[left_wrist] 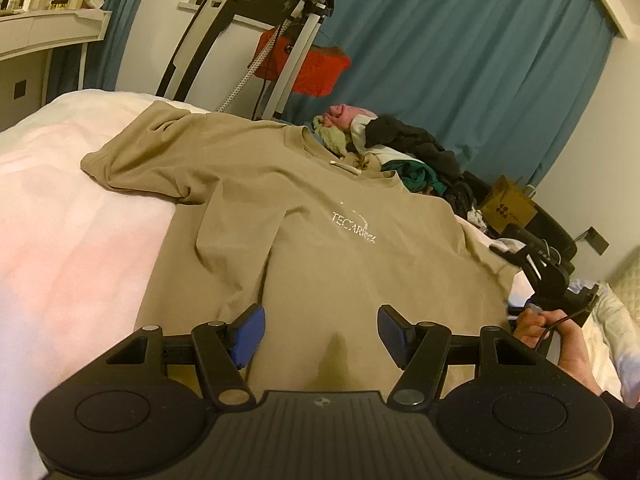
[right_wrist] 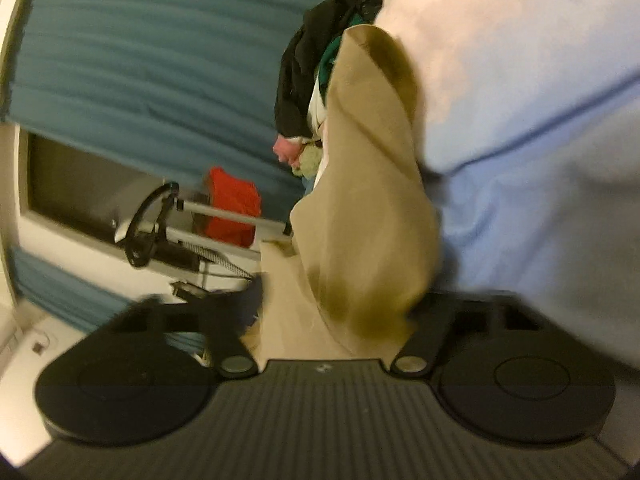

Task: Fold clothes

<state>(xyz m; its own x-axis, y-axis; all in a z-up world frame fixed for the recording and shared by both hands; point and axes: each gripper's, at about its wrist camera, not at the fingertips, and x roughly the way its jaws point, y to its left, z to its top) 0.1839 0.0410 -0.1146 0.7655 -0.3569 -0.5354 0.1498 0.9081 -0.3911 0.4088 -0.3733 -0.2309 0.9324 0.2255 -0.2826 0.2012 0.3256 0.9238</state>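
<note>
A tan T-shirt (left_wrist: 320, 240) with pale chest lettering lies face up on the bed (left_wrist: 60, 220), collar at the far end. My left gripper (left_wrist: 320, 332) hovers open over the shirt's lower part, blue pads apart with only flat cloth below them. My right gripper (left_wrist: 516, 256), held by a hand (left_wrist: 536, 324), sits at the shirt's right sleeve edge. In the right wrist view that gripper (right_wrist: 336, 304) is rolled sideways; a bulge of the T-shirt (right_wrist: 360, 200) lies between its jaws and covers one finger. The other finger is blurred, so the grip is unclear.
A heap of dark, green and pink clothes (left_wrist: 408, 148) sits past the collar at the bed's far side. Behind stand a white metal stand (left_wrist: 296, 52) with a red bag (left_wrist: 316, 68), blue curtains (left_wrist: 460, 60) and a brown paper bag (left_wrist: 508, 204). A white shelf (left_wrist: 48, 28) is far left.
</note>
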